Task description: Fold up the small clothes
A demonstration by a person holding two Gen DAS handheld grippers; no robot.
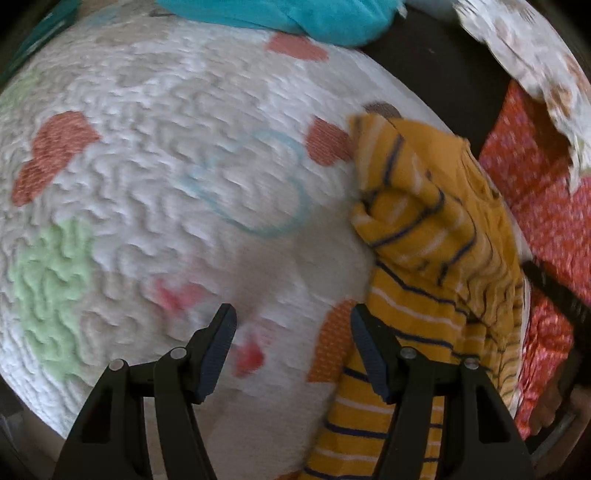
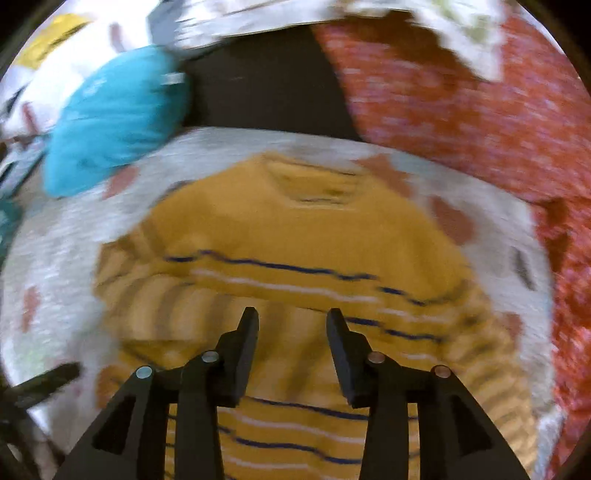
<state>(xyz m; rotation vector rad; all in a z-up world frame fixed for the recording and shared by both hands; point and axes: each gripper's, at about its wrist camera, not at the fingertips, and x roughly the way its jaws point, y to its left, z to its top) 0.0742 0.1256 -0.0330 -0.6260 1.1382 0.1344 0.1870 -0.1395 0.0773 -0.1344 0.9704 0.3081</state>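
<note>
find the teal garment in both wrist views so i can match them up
Left wrist: teal garment along the top edge, centre, beyond the white quilted mat.
Right wrist: teal garment at upper left, overlapping the mat's far edge.
Shared landmark: the yellow striped shirt on the mat.

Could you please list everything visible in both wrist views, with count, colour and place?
striped shirt: one, mustard with navy and white stripes, lying on the quilted mat
quilted mat: one, white with coloured patches, under the shirt
turquoise garment: one, at the mat's far edge
red patterned fabric: one, right of the mat
white printed fabric: one, far right
left gripper: open, over the mat beside the shirt
right gripper: open, over the shirt
</note>
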